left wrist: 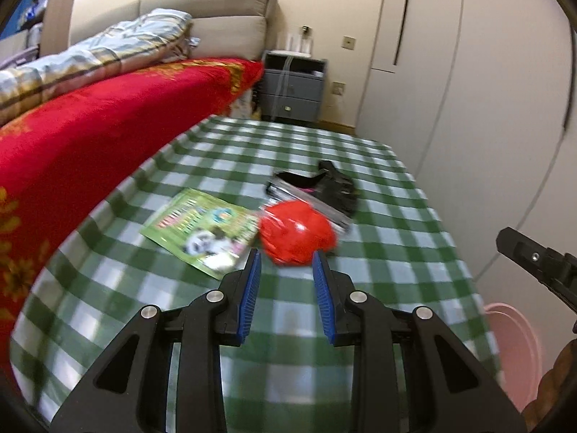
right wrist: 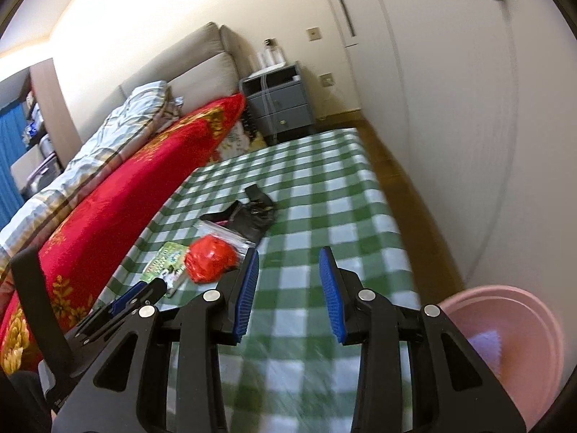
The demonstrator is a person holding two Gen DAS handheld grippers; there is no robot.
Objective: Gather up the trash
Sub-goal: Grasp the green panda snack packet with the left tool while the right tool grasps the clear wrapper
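Note:
A crumpled red plastic bag (left wrist: 296, 232) lies on the green checked tablecloth (left wrist: 378, 263), just beyond my open left gripper (left wrist: 285, 258). A green snack wrapper with a panda (left wrist: 202, 232) lies to its left. A clear packet (left wrist: 306, 198) and a crumpled black bag (left wrist: 337, 187) lie behind it. In the right wrist view my right gripper (right wrist: 290, 258) is open and empty above the cloth, to the right of the red bag (right wrist: 211, 258), the green wrapper (right wrist: 167, 263) and the black bag (right wrist: 252, 216). The left gripper (right wrist: 144, 294) shows at lower left.
A pink bin (right wrist: 512, 346) with something purple inside stands at the table's right front corner. A bed with a red blanket (left wrist: 90, 137) borders the table's left side. A grey nightstand (left wrist: 292, 88) and white wardrobe doors (left wrist: 468, 72) stand beyond.

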